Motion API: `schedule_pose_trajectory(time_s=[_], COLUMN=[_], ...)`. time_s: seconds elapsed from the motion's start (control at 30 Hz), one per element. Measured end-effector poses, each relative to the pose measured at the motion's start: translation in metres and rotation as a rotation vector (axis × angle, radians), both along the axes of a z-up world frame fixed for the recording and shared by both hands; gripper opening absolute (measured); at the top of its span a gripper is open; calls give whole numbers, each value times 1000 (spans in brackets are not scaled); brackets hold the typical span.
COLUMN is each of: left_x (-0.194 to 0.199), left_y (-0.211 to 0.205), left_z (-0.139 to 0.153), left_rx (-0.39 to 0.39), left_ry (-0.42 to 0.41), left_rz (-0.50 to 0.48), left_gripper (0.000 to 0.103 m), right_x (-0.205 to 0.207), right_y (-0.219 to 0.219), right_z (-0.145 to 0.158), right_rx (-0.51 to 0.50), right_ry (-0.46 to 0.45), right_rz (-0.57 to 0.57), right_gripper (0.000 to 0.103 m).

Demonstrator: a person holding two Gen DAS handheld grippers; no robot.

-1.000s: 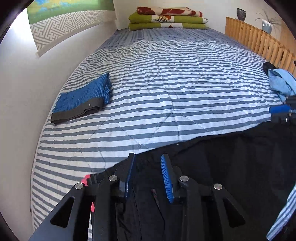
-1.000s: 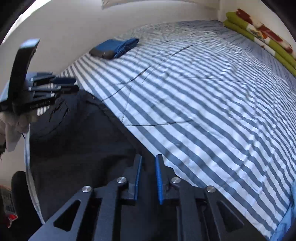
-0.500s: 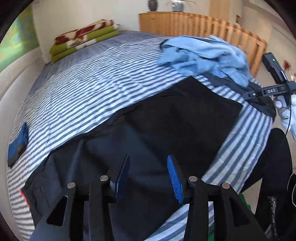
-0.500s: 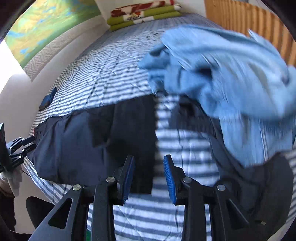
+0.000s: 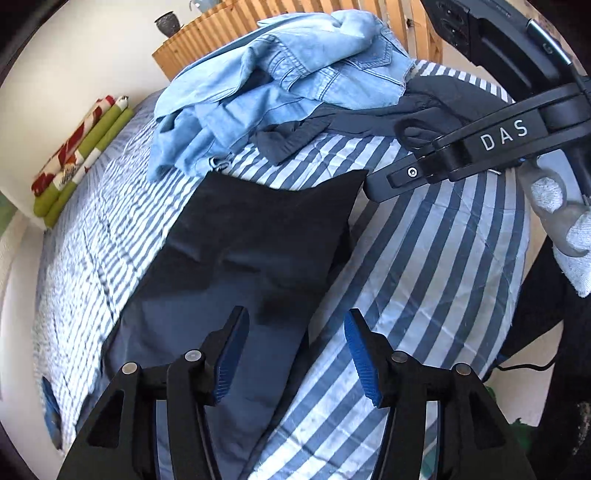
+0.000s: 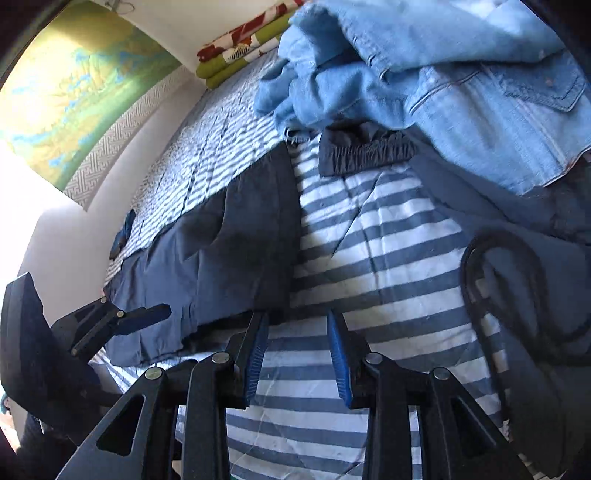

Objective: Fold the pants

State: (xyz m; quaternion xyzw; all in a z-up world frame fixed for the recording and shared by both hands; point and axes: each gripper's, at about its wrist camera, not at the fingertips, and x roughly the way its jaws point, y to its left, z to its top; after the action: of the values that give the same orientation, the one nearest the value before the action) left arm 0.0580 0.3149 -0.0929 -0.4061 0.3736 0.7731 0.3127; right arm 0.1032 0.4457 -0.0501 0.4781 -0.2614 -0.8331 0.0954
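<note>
The dark navy pants are lying flat along the striped bedspread, running from the lower left of the left wrist view up to a leg end near the centre. In that view the left gripper is hanging above the pants' edge with its jaws spread and nothing between the blue pads; the jaws have just been opening. Only this view is showing the right gripper from outside, its black body reaching in from the upper right toward the corner of the leg end, with a white-gloved hand behind it, plus the wooden slatted rail and a dark vase at the top. The right wrist view is showing what the other lacks: a green and yellow wall picture in the upper left, and the left gripper seen from outside at the lower left, over the pants. There the right gripper is standing part open over bare stripes beside the leg end, pinching nothing; its jaws opened a little moments ago. A crumpled denim shirt is filling the upper right, covering part of another dark garment. The folded green and red blankets are sitting far back. The waist end of the pants is cut off behind the left gripper's body, and a small blue item by the wall is too small to identify.
</note>
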Motion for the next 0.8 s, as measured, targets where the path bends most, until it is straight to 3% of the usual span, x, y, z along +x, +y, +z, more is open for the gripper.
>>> schedule_pose_trajectory(time_s=[0.1, 0.13, 0.2, 0.23, 0.27, 0.37, 0.5, 0.6, 0.8], left_x=[-3, -10, -27, -35, -43, -70, -97, -102, -97], left_y=[25, 30, 35, 34, 32, 11, -25, -45, -54], left_z=[-15, -23, -33, -32, -29, -13, 7, 20, 25], left_rx=[-167, -209, -212, -185, -149, 31, 246, 356, 402], left_ry=[135, 141, 78, 42, 9, -125, -273, -314, -341], left_rz=[-71, -80, -68, -51, -21, 101, 225, 260, 264], left_gripper=[58, 58, 57, 45, 25, 10, 5, 5, 5], right_x=[8, 8, 8, 7, 7, 5, -1, -14, -43], right_y=[13, 17, 24, 27, 30, 38, 48, 42, 19], right_z=[-2, -5, -6, -5, -4, -6, -18, -24, -10], right_rx=[-14, -22, -28, -31, -38, -90, -249, -349, -463], right_ry=[42, 34, 23, 24, 27, 27, 12, 4, 42], right_rz=[-39, -41, -44, -50, -56, -66, -72, -35, 29], right_gripper=[30, 30, 30, 30, 30, 32, 53, 54, 56])
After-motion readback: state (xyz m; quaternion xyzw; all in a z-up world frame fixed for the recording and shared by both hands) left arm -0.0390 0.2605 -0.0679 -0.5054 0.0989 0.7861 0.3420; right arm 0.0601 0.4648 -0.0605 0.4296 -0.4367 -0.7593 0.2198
